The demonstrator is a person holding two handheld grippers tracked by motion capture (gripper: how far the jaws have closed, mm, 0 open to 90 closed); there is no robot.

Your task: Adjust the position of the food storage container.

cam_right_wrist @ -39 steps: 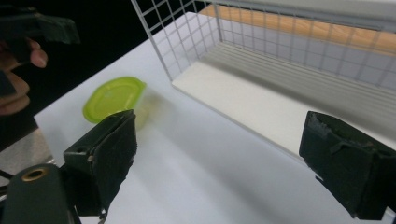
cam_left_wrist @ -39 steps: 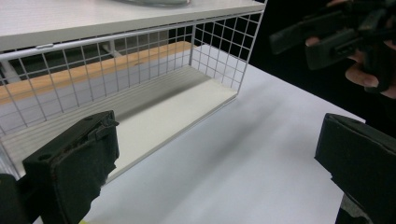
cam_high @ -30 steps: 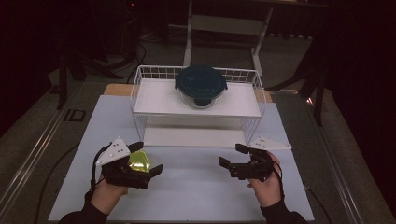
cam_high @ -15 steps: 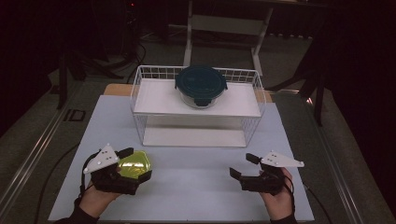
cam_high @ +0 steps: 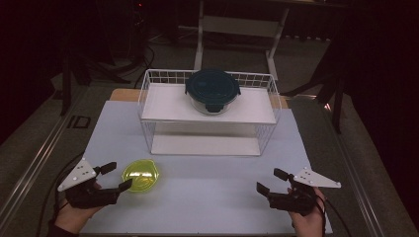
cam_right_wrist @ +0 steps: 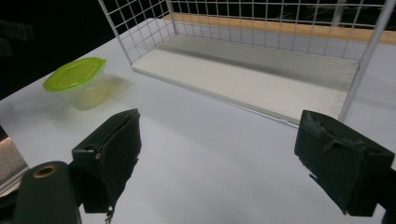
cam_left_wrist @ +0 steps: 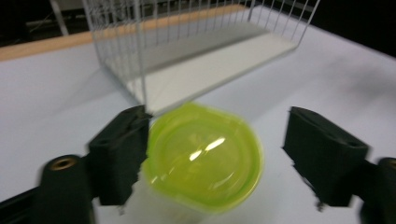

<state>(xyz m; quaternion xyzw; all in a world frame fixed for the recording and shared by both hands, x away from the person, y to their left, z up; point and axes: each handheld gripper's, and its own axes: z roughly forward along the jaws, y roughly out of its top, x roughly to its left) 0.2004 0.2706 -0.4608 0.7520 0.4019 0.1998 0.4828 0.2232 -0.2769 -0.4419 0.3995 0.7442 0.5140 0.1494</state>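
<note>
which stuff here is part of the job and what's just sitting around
In the job:
- green-lidded tub, on the table, between the jaws of the left claw, which have just been closing, pads not yet pressing
- left claw

Just there:
- dark-lidded glass bowl on the wire rack
- right claw, open, holding nothing

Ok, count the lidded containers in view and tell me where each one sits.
2. The green-lidded tub stands on the table, beside the left gripper. The dark-lidded bowl sits on the wire rack, upper shelf.
</note>
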